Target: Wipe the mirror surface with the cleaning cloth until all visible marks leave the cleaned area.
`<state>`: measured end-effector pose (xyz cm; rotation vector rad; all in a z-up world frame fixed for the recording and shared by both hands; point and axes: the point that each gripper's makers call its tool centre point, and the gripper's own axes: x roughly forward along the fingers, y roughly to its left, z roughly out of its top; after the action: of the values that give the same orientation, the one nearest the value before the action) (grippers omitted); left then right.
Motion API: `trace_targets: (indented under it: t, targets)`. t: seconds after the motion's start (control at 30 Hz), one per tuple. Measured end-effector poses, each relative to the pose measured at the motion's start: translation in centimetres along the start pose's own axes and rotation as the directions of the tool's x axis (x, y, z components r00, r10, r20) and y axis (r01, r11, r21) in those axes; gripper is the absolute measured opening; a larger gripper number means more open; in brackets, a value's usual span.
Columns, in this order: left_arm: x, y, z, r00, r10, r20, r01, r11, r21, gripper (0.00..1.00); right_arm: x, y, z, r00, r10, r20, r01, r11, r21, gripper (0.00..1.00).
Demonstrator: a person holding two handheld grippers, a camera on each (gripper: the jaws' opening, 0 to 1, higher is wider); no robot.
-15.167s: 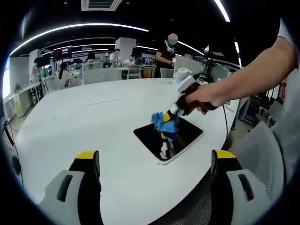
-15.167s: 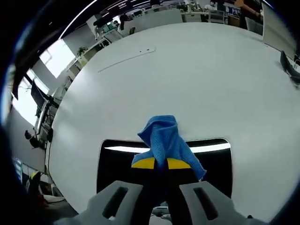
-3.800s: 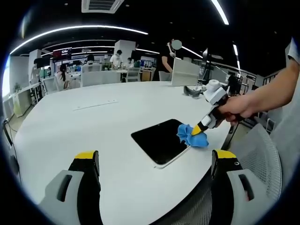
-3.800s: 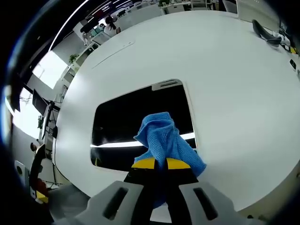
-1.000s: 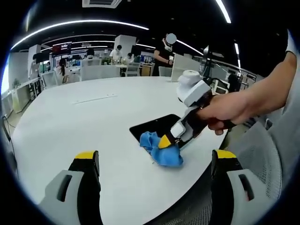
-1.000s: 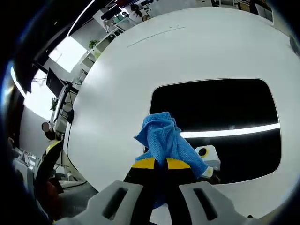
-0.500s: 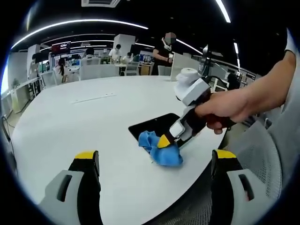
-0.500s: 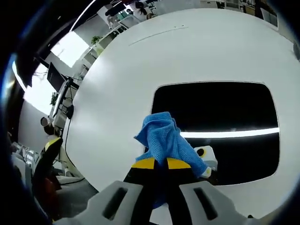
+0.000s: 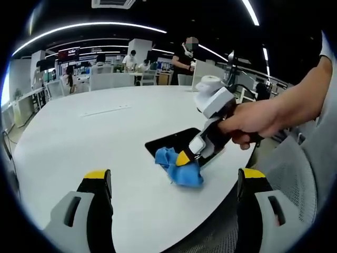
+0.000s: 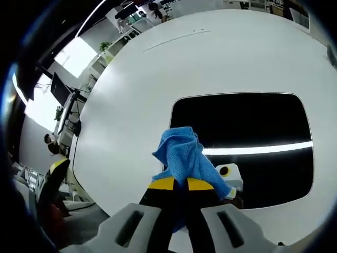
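The mirror (image 10: pixel 247 126) is a dark rectangular slab with a white rim, lying flat on the white table (image 10: pixel 158 68). My right gripper (image 10: pixel 176 183) is shut on the blue cleaning cloth (image 10: pixel 181 155), which hangs over the mirror's near left corner and the table beside it. In the left gripper view a hand holds that right gripper (image 9: pixel 185 156), which presses the cloth (image 9: pixel 171 162) down at the near end of the mirror (image 9: pixel 176 141). My left gripper (image 9: pixel 175 175) stays low at the table's near edge, open and holding nothing.
The white table (image 9: pixel 79 132) is large and round, with a thin strip (image 9: pixel 105 109) lying far back. A mesh chair (image 9: pixel 295 184) sits at the lower right. Desks and people stand beyond the table. A ceiling light reflects as a bright bar (image 10: pixel 258 149) in the mirror.
Since 3.8 s ago the right gripper has carried the cloth from the mirror's far right edge to its near left corner. Over the last second it has barely shifted. The left gripper is still.
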<state>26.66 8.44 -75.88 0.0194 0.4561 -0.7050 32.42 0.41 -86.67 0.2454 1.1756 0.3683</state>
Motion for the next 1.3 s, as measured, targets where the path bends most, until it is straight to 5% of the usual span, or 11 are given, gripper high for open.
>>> trace_targets:
  t: [0.43,1.3]
  targets:
    - [0.2,0.2,-0.2,1.000,0.003,-0.004,-0.003,1.000,-0.017,0.99,0.0,0.1,0.8,1.000,-0.008,0.011,0.008,1.000,-0.025,0.00]
    - [-0.1,-0.2,0.6,0.999,-0.021,0.031,0.022,0.998,-0.052,0.99,2.0,-0.3,5.4,0.998,-0.056,0.029,0.058,0.995,-0.080,0.00]
